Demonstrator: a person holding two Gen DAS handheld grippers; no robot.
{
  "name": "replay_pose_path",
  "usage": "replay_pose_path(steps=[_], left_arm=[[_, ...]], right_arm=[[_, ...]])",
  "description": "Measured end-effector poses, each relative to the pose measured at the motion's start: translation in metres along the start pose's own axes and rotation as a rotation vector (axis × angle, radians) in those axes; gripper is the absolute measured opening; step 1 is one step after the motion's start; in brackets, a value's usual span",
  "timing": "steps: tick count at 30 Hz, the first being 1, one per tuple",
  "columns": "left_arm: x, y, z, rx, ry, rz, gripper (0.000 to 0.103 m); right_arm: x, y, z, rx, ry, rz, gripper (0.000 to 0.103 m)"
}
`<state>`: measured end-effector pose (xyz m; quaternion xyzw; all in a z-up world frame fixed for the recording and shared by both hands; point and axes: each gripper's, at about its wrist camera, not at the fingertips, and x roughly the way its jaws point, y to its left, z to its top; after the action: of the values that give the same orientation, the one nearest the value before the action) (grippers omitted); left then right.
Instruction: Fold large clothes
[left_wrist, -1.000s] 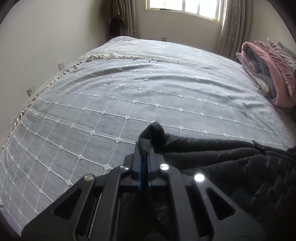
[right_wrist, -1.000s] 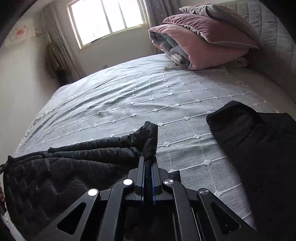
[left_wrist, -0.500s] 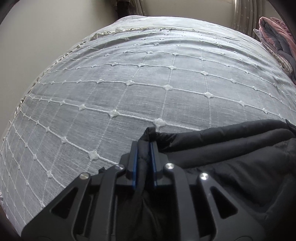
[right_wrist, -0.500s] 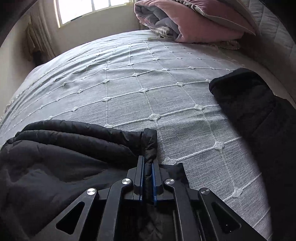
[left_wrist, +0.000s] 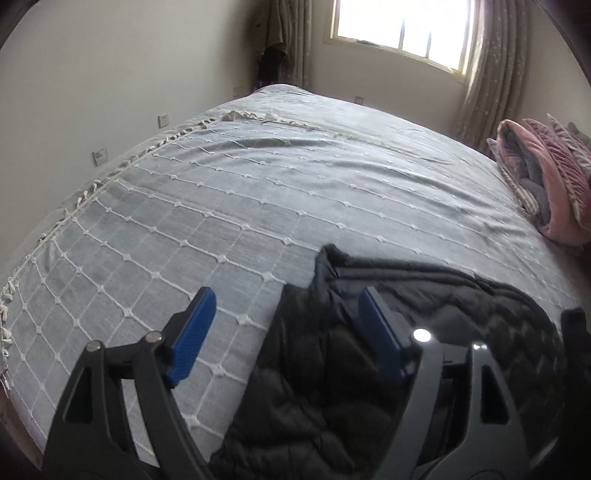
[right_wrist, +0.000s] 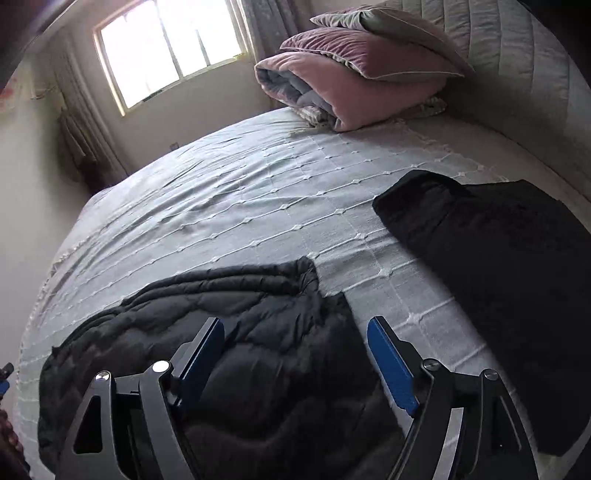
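Note:
A black quilted jacket (left_wrist: 369, 354) lies flat on the grey bedspread (left_wrist: 258, 192), folded over on itself. My left gripper (left_wrist: 286, 317) is open and empty above the jacket's left edge, one blue pad over the bedspread and one over the jacket. In the right wrist view the same jacket (right_wrist: 229, 317) lies below my right gripper (right_wrist: 295, 339), which is open and empty above its right edge. Both grippers hover clear of the fabric.
A second black garment (right_wrist: 498, 266) lies flat on the bed to the right. Folded pink bedding and pillows (right_wrist: 354, 77) are stacked by the padded headboard (right_wrist: 517, 74). The bedspread's fringed edge (left_wrist: 74, 206) runs along the left wall. A window (left_wrist: 402, 29) is at the far end.
Both grippers were shut on the jacket's folded edge and lowered it to the bed. Now both have opened, let go and lifted back, leaving the jacket lying flat.

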<state>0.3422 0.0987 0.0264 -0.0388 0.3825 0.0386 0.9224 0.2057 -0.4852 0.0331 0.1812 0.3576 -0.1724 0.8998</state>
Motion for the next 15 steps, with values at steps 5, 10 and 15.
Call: replay_pose_path(steps=[5,10,15], left_arm=[[-0.021,-0.014,-0.045,-0.005,0.049,-0.127,0.081],[0.018,-0.007,-0.074,0.005,0.15,0.01,0.081],[0.066,0.01,-0.099,-0.037,0.245,0.052,0.082]], right_arm=[[-0.029,0.032,-0.047,-0.065,0.094,0.103,0.084],[-0.02,0.038,-0.078,-0.056,0.129,0.104,0.084],[0.028,0.037,-0.114,-0.114,0.2,0.018,0.093]])
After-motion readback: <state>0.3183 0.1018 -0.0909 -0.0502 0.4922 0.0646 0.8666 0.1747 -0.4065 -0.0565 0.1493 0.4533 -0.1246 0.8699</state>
